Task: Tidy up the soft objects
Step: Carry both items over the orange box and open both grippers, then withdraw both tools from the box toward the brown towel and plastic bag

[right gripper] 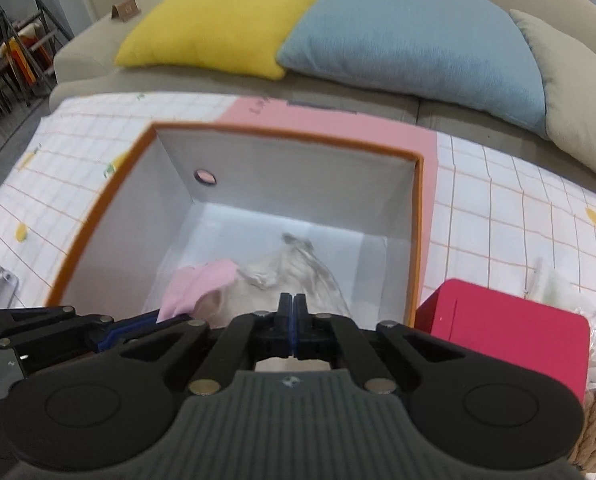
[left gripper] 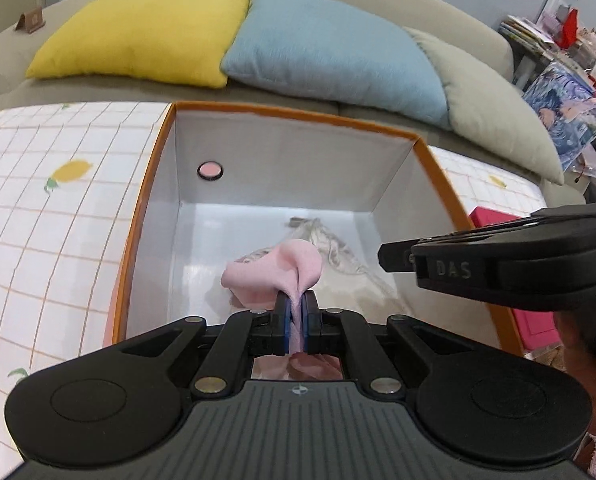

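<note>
L fingers point(left gripper: 297, 312) clamped on pink cloth point(left gripper: 272, 274) over orange box point(left gripper: 138, 216); R fingers point(right gripper: 293, 314) closed, empty.

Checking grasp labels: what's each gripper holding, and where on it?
Left gripper pinches the pink cloth at a bunched edge. Right gripper is shut, holding nothing.
</note>
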`<state>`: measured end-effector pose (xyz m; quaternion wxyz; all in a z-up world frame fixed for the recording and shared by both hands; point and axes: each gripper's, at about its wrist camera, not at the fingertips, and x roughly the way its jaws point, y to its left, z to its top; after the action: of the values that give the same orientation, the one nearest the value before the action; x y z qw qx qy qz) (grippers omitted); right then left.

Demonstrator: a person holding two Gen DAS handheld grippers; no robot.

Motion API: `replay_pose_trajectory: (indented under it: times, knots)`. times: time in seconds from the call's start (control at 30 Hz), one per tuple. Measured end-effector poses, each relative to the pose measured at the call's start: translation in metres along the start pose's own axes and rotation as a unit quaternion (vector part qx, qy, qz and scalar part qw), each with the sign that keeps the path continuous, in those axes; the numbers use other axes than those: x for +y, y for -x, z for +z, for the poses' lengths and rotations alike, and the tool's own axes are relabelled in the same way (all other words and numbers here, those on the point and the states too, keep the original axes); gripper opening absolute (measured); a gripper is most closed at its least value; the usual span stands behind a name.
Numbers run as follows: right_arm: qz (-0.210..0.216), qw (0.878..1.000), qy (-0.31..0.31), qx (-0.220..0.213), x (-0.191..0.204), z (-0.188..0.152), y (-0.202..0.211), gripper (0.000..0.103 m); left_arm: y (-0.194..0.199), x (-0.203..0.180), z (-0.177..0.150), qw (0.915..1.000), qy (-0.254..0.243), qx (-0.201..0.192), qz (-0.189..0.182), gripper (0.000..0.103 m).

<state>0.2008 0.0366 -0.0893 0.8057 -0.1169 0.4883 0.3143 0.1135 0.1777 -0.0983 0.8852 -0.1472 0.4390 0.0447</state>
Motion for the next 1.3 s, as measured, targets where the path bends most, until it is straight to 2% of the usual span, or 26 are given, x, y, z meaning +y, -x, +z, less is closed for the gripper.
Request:
replay_pose_trajectory:
  times: [0.1,0.2,0.27,0.33,0.57,0.73,0.87,0.93,1.0,1.17,1.3]
  knots:
    - [0.004,1.000,0.003,-0.003,0.000,-0.003,0.002,0.000,-0.001,0.003,-0.001,0.9999,0.007,0.008,0.000,0.009]
    - [0.010,1.000,0.008,-0.012,0.002,-0.005,0.010,0.000,-0.003,0.004,-0.001,0.9998,0.006,0.017,0.000,0.026]
    - [0.016,1.000,0.011,-0.017,0.003,-0.006,0.016,0.000,0.000,0.004,0.000,0.9999,0.005,0.012,0.008,0.043]
    - [0.020,0.999,0.014,-0.021,0.002,-0.008,0.022,0.000,0.005,0.004,0.001,0.9999,0.010,0.006,0.006,0.052]
    - [0.033,0.999,0.012,-0.041,-0.007,-0.018,0.046,0.003,0.026,-0.007,0.006,0.9999,-0.008,-0.012,0.005,0.055]
    - [0.042,0.996,-0.001,-0.073,-0.018,-0.029,0.078,0.004,0.056,-0.022,0.007,0.9984,-0.017,-0.053,0.000,0.055]
    - [0.047,0.993,-0.014,-0.111,-0.028,-0.049,0.111,0.009,0.082,-0.039,0.003,0.9953,-0.027,-0.092,-0.010,0.055]
    - [0.041,0.990,-0.019,-0.132,-0.032,-0.062,0.126,0.013,0.094,-0.049,0.000,0.9929,-0.033,-0.113,-0.019,0.055]
    - [0.033,0.987,-0.028,-0.156,-0.036,-0.079,0.142,0.027,0.103,-0.059,-0.006,0.9906,-0.039,-0.128,-0.029,0.055]
    - [-0.004,0.980,-0.056,-0.190,-0.051,-0.128,0.167,0.036,0.113,-0.092,-0.025,0.9855,-0.066,-0.136,-0.077,0.055]
    - [-0.045,0.979,-0.079,-0.181,-0.071,-0.166,0.173,0.039,0.108,-0.121,-0.042,0.9803,-0.108,-0.121,-0.113,0.054]
